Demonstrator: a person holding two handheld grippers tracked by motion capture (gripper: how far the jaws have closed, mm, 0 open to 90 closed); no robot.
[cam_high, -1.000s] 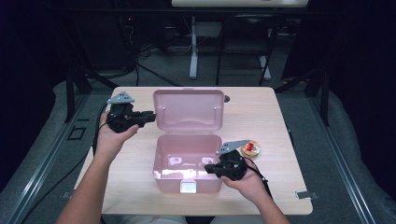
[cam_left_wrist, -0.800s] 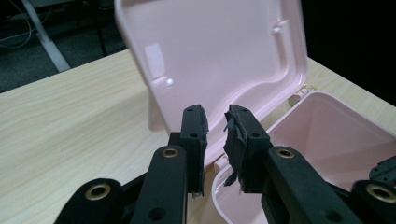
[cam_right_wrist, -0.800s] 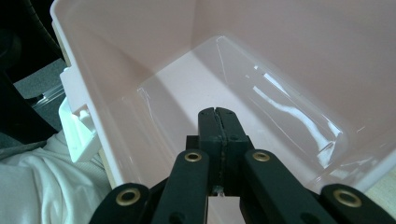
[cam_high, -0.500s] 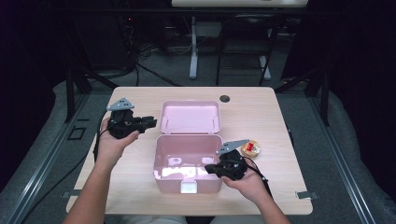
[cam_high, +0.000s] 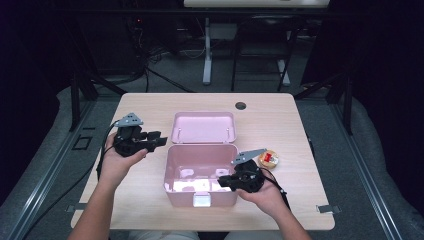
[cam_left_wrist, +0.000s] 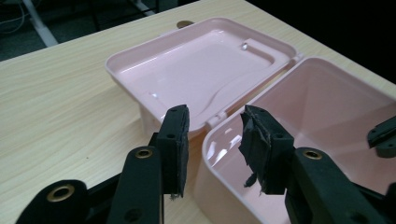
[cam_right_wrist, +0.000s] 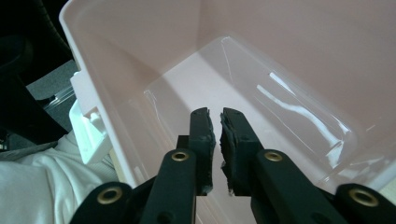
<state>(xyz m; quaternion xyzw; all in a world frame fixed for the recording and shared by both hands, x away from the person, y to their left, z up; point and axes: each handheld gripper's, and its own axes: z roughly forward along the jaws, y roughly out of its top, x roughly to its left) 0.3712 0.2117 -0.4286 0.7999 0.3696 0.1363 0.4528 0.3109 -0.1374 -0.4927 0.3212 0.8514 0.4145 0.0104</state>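
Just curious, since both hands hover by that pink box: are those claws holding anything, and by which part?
Nothing is held. The left gripper is open beside the pink box; the right gripper, nearly closed, is empty inside it.

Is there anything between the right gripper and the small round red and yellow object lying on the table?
Nothing visible: the small round red and yellow object lies on bare wood beside the right gripper, outside the open pink plastic box.

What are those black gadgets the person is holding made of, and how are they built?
Each hand holds a black gripper: left gripper, right gripper. Both carry a grey three-cornered plate on top and trail a black cable. Their jaws are flat black bars with brass-ringed holes and worn black pads. The forearms are bare, without sleeves.
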